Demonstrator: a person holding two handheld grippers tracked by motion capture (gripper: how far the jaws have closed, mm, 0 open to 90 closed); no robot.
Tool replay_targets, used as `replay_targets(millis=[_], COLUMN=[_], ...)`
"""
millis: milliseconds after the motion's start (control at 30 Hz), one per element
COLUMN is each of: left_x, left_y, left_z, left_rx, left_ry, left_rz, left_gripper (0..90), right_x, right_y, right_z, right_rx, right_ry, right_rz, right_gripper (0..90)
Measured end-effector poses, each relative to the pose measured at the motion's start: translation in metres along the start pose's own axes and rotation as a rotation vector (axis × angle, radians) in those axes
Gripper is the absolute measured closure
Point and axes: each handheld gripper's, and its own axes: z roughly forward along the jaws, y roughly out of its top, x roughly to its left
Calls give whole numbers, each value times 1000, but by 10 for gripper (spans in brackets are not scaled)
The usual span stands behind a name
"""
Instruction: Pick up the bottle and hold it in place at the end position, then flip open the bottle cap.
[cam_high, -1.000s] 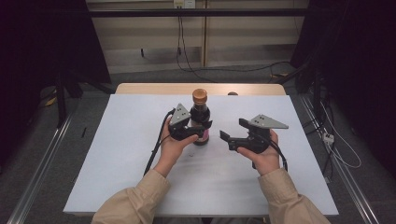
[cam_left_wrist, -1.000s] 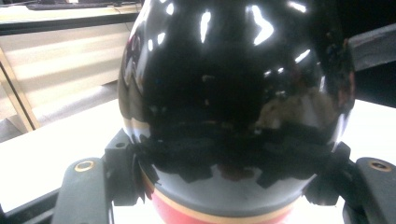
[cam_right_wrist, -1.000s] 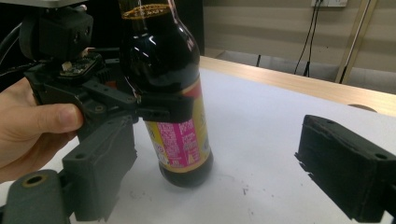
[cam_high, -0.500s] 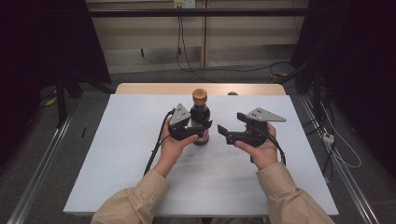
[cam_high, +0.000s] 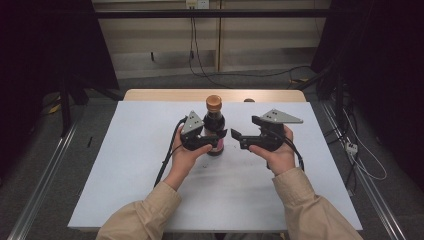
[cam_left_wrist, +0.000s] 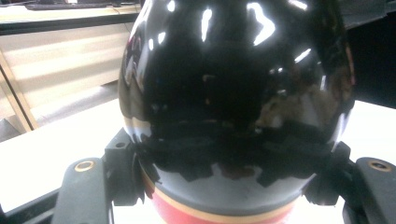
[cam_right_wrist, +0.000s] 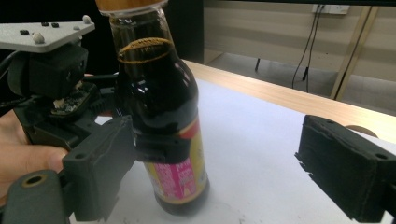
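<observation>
A glass bottle of dark sauce with a tan cap and a pink and yellow label stands upright in the middle of the white table. My left gripper is shut on its lower body from the left, its pads pressed on the dark glass just above the label. My right gripper hovers just right of the bottle, open, with nothing between its jaws. In the right gripper view the bottle stands by my right gripper's left jaw, not between the two.
The white surface lies on a wooden table whose bare edge runs along the back. Cables trail over the floor behind, and metal rails flank the table. Dark curtains hang on both sides.
My right gripper has shifted slightly up the picture, staying close beside the bottle. My left gripper and the bottle have kept still.
</observation>
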Motion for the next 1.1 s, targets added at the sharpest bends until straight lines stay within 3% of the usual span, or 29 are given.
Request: replay_targets(millis=[67, 100, 333, 367, 433, 467, 500, 600, 733, 900, 1100], left_x=[1, 0, -1, 0, -1, 1, 1, 0, 1, 1, 1], left_y=[1, 0, 0, 0, 0, 0, 0, 0, 0, 0, 0], left_z=[0, 1, 1, 0, 1, -1, 0, 0, 0, 0, 0], left_rx=[12, -2, -3, 11, -4, 14, 11, 5, 9, 9, 9], left_ry=[-4, 0, 1, -1, -2, -4, -3, -1, -2, -1, -3], left_rz=[13, -9, -6, 14, -4, 19, 15, 11, 15, 11, 14], left_gripper=[302, 301, 301, 302, 302, 302, 302, 302, 302, 301, 301], right_x=[2, 4, 8, 7, 6, 4, 4, 2, 1, 2, 2], right_y=[3, 4, 11, 12, 13, 13, 14, 17, 23, 30, 33], right_z=[4, 5, 7, 6, 5, 4, 3, 0, -1, 0, 2], right_rx=[3, 6, 1, 0, -2, -4, -3, -12, -34, -13, -2], right_ry=[4, 4, 28, 29, 25, 29, 39, 20, 34, 49, 88], right_rz=[-15, -20, -31, -29, -24, -27, -32, -53, -55, -70, -43], right_gripper=[103, 103, 128, 140, 192, 263, 337, 451, 564, 669, 809])
